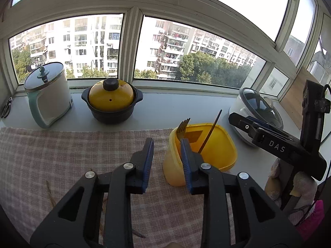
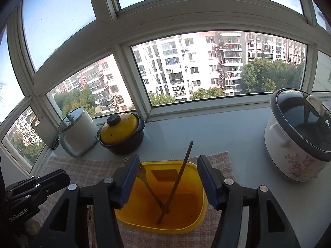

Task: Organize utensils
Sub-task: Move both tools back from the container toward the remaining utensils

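one yellow plastic tub [image 2: 198, 202] stands on one pink checked cloth [image 1: 62, 155], holding two utensils: one gold metal fork [image 2: 150, 186] and one dark slim chopstick [image 2: 178, 179]. three lidded pots line the sill: one white electric kettle pot [image 1: 48, 97], one yellow-lidded black clay pot [image 1: 111, 101], one floral white cooker [image 2: 298, 138].

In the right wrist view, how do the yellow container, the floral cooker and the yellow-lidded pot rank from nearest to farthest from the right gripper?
From the right gripper:
1. Yellow container, directly under and ahead of the open jaws, holding a fork and a chopstick.
2. Yellow-lidded pot, back left by the window.
3. Floral cooker, on the far right; it is close to the pot's distance, so this order is uncertain.
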The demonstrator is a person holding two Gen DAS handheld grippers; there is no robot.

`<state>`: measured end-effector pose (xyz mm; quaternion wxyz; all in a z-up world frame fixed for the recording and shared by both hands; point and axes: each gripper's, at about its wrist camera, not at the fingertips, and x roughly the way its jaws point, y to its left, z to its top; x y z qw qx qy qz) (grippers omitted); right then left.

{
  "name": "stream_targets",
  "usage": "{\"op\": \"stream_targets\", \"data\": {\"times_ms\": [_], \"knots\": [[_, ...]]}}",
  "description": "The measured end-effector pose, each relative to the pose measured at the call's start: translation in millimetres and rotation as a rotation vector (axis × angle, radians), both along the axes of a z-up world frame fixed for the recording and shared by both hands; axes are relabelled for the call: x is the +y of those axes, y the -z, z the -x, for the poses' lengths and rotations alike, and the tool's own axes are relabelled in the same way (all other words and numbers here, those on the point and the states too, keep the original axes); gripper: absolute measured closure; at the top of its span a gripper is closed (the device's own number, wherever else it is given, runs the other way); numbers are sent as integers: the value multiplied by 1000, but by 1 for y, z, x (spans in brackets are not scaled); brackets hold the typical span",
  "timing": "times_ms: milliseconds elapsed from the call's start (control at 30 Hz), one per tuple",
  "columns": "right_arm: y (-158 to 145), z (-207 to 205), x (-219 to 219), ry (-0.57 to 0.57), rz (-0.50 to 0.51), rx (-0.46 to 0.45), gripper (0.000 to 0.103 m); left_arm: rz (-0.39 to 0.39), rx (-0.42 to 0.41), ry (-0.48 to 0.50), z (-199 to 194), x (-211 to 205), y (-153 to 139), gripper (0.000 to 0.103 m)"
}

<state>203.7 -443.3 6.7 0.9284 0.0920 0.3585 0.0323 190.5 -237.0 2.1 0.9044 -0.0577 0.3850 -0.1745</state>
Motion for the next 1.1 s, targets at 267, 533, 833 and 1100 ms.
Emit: {"op": "stream_targets", "data": {"times_ms": [267,533,833,1100], "knots": [[-3,32,41,-74,39,-24,11,-74,-37,-103,37,71,-4,25],[9,48,79,-100,-38,-6,8,-119,55,-190,62,134,19,24],[32,56,119,-147,-68,19,0,-119,138,-309,93,196,58,24],[52,57,156,-235,58,41,0,-86,238,-415,105,244,99,39]]}}
